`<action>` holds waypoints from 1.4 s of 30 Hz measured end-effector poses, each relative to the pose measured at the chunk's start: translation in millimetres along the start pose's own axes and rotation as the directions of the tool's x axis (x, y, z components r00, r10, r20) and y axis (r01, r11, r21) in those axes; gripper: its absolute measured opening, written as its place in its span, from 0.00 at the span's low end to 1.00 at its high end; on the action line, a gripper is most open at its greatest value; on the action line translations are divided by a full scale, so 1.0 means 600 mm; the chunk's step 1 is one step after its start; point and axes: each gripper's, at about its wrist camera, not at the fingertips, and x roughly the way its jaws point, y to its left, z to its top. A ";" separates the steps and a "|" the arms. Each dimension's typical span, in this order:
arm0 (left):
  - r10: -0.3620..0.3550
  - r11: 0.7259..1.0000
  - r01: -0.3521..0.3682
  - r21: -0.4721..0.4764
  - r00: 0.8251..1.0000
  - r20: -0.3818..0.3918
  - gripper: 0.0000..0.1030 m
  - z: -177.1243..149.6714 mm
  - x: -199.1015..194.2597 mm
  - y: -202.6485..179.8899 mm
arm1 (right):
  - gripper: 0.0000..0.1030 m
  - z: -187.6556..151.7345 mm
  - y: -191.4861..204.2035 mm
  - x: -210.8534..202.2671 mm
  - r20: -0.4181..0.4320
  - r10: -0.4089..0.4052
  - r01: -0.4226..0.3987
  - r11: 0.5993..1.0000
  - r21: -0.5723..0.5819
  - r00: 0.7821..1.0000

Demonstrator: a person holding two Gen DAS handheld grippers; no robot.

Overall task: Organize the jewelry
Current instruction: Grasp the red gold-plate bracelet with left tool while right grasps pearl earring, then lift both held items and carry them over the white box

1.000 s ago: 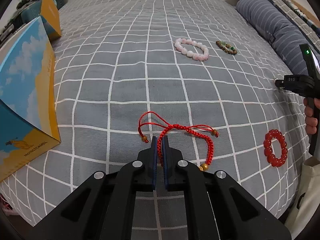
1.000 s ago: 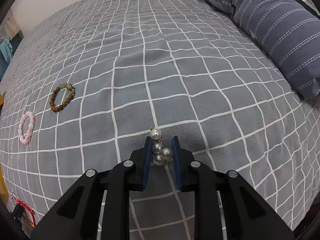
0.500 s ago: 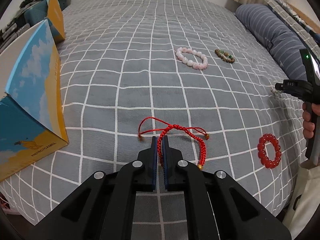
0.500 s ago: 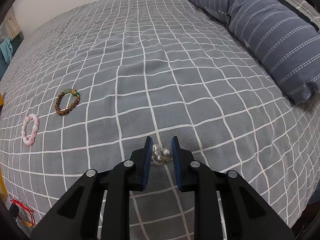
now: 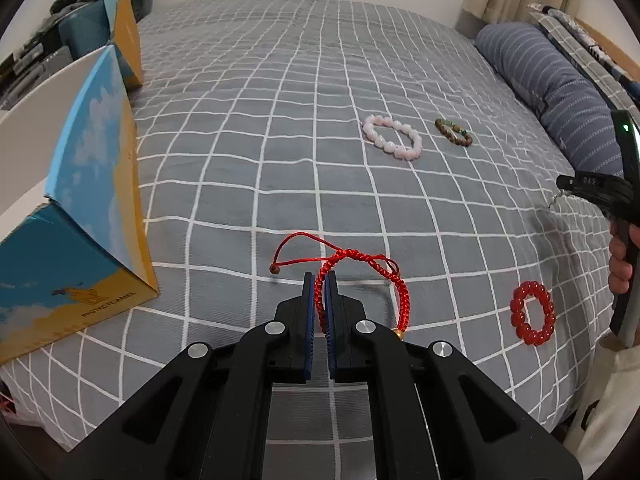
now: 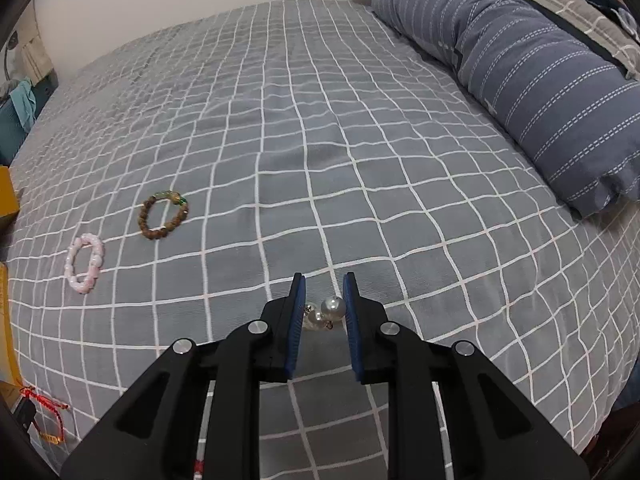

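A bed (image 5: 280, 184) covered in a grey blanket with a white grid holds five pieces of jewelry. The left tongs (image 5: 319, 280) are pinched narrow on one red braided cord bracelet (image 5: 362, 276), which loops up out of the blue pads while its loose cord ends and small beads trail onto the blanket just ahead. The right tongs (image 6: 323, 282) stand apart, and between their blue pads one cluster of white pearls (image 6: 325, 312) lies on the blanket; whether a pad touches a pearl cannot be told. One pink bead bracelet (image 5: 392, 143) and one brown bead bracelet (image 5: 454, 137) with a green bead lie flat farther up the bed, just beside each other but apart. One red bead bracelet (image 5: 533, 312) lies flat near the bed's edge, to the right of the left tongs. Two open box parts printed in blue and yellow stand at the left side of the bed: a large box (image 5: 76, 216) near the left tongs and a second one (image 5: 127, 42) farther back. One long blue striped pillow (image 6: 540, 80) runs along the right side of the bed. In the left wrist view, the person's right hand (image 5: 622, 258) grips the handle of the right tongs at the frame's right edge.
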 end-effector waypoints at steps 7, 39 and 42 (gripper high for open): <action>0.006 1.000 -0.006 -0.011 1.000 0.027 0.04 0.008 -0.018 0.010 | 0.17 -0.007 0.017 -0.032 0.030 0.021 -0.020 1.000 -0.012 0.999; 0.075 0.996 -0.067 -0.061 0.986 0.145 0.04 0.100 -0.121 0.044 | 0.10 -0.061 0.114 -0.139 0.070 0.155 -0.151 0.987 -0.053 0.985; 0.085 0.995 -0.075 -0.066 0.984 0.156 0.04 0.101 -0.137 0.057 | 0.10 -0.064 0.124 -0.148 0.065 0.165 -0.162 0.985 -0.051 0.984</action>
